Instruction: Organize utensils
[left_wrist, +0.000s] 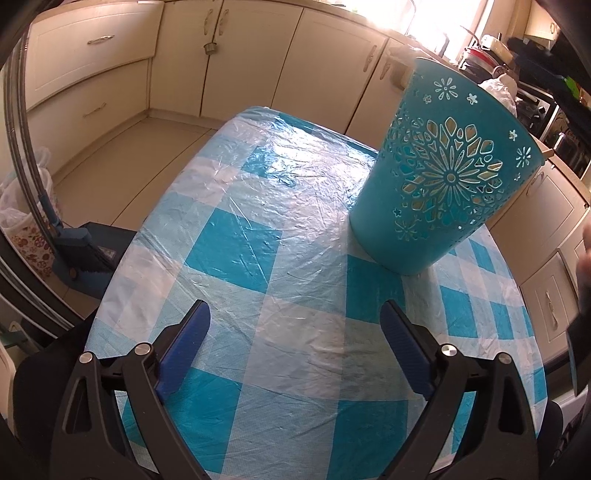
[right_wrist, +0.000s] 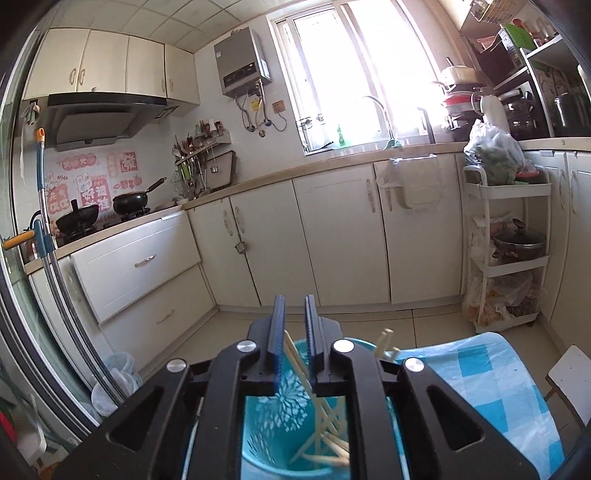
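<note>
A teal plastic utensil holder (left_wrist: 439, 177) with cut-out flower patterns stands upright on the blue-and-white checked tablecloth (left_wrist: 258, 266), ahead and to the right of my left gripper (left_wrist: 295, 317). The left gripper is open wide and empty, low over the cloth. My right gripper (right_wrist: 295, 314) hovers right above the holder's (right_wrist: 273, 424) open top, its jaws a narrow gap apart with nothing between them. Several pale chopsticks (right_wrist: 325, 432) lie loose inside the holder, some leaning on its wall.
The table (right_wrist: 480, 373) ends near cream kitchen cabinets (left_wrist: 258, 62). A broom and dustpan (left_wrist: 81, 254) and a lined bin (left_wrist: 26, 221) stand on the floor at left. A white trolley (right_wrist: 506, 251) with pots and bags stands at right. A white stool (right_wrist: 570, 373) is at the table's right.
</note>
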